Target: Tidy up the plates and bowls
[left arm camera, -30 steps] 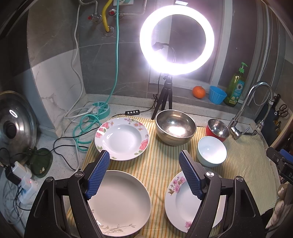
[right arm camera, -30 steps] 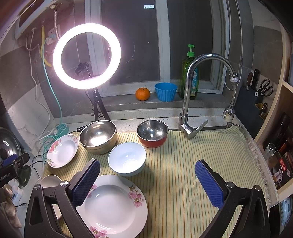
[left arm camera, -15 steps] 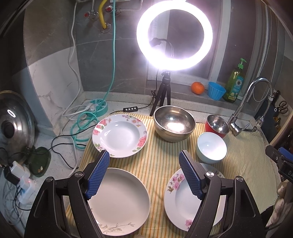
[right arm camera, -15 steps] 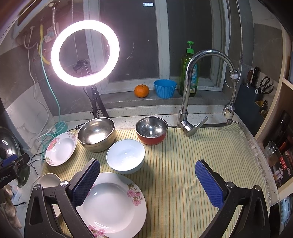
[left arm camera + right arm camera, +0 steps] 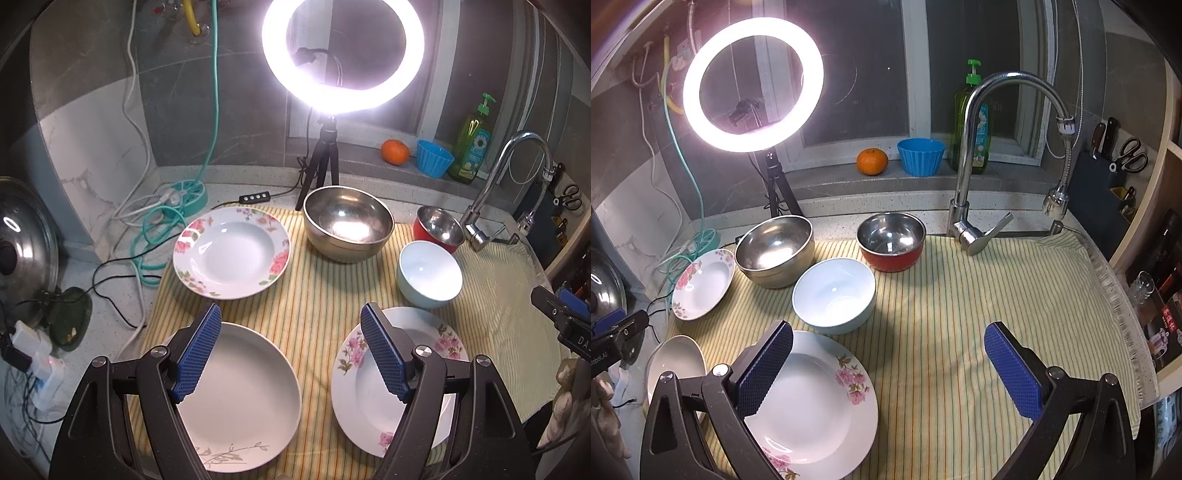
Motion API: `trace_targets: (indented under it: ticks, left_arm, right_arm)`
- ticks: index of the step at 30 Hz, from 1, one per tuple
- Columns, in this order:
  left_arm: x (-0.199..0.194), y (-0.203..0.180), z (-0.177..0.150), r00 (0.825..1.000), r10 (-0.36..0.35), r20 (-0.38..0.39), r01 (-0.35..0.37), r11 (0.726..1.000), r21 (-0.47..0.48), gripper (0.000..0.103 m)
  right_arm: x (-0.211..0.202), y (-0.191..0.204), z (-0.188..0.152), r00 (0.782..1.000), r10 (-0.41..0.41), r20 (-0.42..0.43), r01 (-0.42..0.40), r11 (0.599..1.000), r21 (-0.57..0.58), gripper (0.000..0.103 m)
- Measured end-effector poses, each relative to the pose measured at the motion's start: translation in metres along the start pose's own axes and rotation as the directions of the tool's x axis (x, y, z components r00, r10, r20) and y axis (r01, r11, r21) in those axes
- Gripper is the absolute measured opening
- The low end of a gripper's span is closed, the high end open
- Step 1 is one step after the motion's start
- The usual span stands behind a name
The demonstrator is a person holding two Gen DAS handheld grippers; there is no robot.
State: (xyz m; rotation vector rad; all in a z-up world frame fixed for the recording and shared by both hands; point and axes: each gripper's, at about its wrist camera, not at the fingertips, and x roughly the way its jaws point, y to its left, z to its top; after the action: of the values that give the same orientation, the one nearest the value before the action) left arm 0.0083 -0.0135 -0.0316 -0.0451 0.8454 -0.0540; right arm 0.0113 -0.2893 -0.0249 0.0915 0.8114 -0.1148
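Plates (image 5: 232, 253), white with pink floral rims, beside steel bowl (image 5: 347, 229).

The plain white plate (image 5: 674, 363) is half hidden at the frame's left.

Legible text is scarce. The black body of the right tongs (image 5: 569, 326), at the right edge of the left wrist view, carries white letters "DA", cut off. The soap bottle (image 5: 971, 122) label is printed but unreadable.
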Motion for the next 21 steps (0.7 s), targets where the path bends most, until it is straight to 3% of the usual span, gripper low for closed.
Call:
trace_targets:
  ticks: [11, 18, 21]
  left_arm:
    - [0.029, 0.009, -0.012, 0.992, -0.056, -0.116, 0.052, 0.998, -0.038, 0.07]
    - [0.05, 0.01, -0.022, 0.969, -0.135, -0.209, 0.123, 0.99, -0.071, 0.058]
    - [0.058, 0.008, -0.027, 0.954, -0.169, -0.247, 0.154, 0.985, -0.079, 0.052]
  right_arm:
    - [0.021, -0.015, -0.011, 0.998, 0.052, -0.044, -0.051, 0.998, 0.026, 0.101]
    - [0.042, -0.024, -0.023, 0.98, 0.142, -0.138, -0.131, 0.988, 0.088, 0.069]
    - [0.052, -0.029, -0.03, 0.967, 0.178, -0.18, -0.159, 0.981, 0.113, 0.062]
